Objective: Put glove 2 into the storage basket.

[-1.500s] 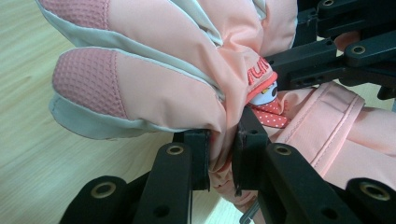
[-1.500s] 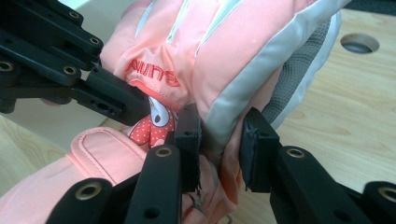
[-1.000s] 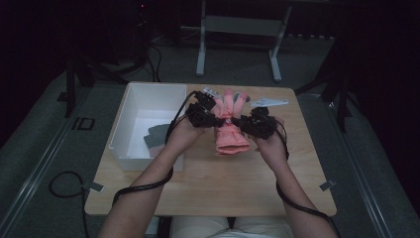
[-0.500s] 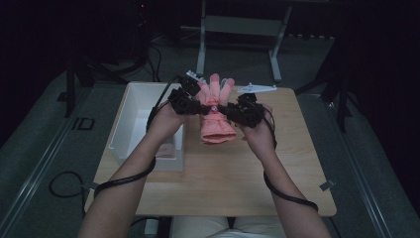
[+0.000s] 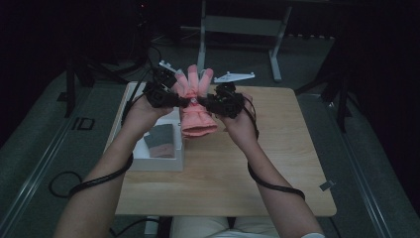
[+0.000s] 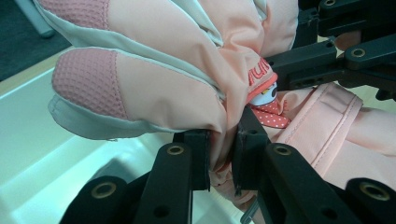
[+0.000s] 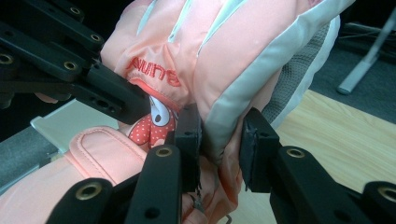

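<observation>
pink glove held up between two grippers

from where i stand, the white bin (image 5: 130, 106) sits at the left of the wooden table (image 5: 277, 163), a grey folded thing inside it. the left gripper (image 5: 166, 96) has its jaws nearly closed, pinching a fold of the pink glove (image 5: 195, 106) at its side. the glove hangs in the air above the table's far edge, fingers up, cuff down. it looks padded, soft and light (it bunches wherever it is pinched), so the seams or cuff seem the surest hold. the right gripper (image 5: 218, 103) clamps the other side, jaws a little wider around a thicker fold.
</observation>
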Tool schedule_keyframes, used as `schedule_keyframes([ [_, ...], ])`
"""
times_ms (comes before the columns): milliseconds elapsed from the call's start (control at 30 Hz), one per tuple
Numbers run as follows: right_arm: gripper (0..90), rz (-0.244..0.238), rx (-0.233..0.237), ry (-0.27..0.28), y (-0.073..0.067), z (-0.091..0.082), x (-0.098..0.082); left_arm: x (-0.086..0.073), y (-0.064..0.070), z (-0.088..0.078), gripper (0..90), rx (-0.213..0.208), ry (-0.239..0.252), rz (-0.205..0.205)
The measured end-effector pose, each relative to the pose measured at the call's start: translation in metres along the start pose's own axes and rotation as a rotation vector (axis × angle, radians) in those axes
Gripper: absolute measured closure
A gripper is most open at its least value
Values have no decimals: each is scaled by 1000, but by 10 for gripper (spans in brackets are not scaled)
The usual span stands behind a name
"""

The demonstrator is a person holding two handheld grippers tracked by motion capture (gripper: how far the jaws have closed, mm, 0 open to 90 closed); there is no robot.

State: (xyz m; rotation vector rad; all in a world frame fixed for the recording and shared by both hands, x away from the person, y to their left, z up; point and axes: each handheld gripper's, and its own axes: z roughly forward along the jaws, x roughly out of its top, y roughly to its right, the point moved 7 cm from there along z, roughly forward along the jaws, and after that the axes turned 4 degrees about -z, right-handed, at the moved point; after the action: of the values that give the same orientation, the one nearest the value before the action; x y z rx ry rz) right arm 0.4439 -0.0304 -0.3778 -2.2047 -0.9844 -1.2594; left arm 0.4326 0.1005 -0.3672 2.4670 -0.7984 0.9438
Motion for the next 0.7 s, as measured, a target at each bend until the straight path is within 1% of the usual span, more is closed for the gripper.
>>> schedule_keyframes([
  [33,714,-4,8,2,-5,4,5,-2,-6,-8,787,9,3,-1],
  [67,714,-7,13,3,-10,7,9,-2,-6,-8,787,9,3,-1],
  [100,714,-11,17,4,-12,9,11,-5,-12,-15,787,17,6,-7],
  [133,714,-16,21,5,-16,12,15,-6,-14,-18,787,22,7,-10],
  [167,714,-16,21,5,-16,12,15,-6,-14,-18,787,22,7,-10],
  [200,714,-25,28,2,-23,17,19,-10,-20,-25,787,37,2,-13],
  [300,714,-31,46,2,-32,26,24,-16,-28,-33,787,49,-1,-23],
  [333,714,-35,51,2,-35,28,25,-16,-28,-33,787,49,-1,-23],
  [367,714,-39,57,2,-38,31,27,-20,-34,-37,787,56,-5,-33],
  [400,714,-39,57,2,-38,31,27,-20,-34,-37,787,56,-5,-33],
  [433,714,-45,73,0,-43,37,28,-25,-38,-40,787,62,-8,-40],
  [467,714,-43,79,-4,-45,40,29,-28,-41,-42,787,61,-13,-45],
  [500,714,-43,79,-4,-45,40,29,-28,-41,-42,787,61,-13,-45],
  [533,714,-54,86,-10,-52,47,29,-33,-48,-45,787,68,-25,-55],
  [600,714,-52,89,-10,-54,51,29,-35,-50,-46,787,77,-32,-54],
  [633,714,-45,95,-12,-58,57,29,-36,-52,-46,787,85,-36,-53],
  [700,714,-41,102,-16,-61,64,28,-43,-60,-45,787,92,-47,-68],
])
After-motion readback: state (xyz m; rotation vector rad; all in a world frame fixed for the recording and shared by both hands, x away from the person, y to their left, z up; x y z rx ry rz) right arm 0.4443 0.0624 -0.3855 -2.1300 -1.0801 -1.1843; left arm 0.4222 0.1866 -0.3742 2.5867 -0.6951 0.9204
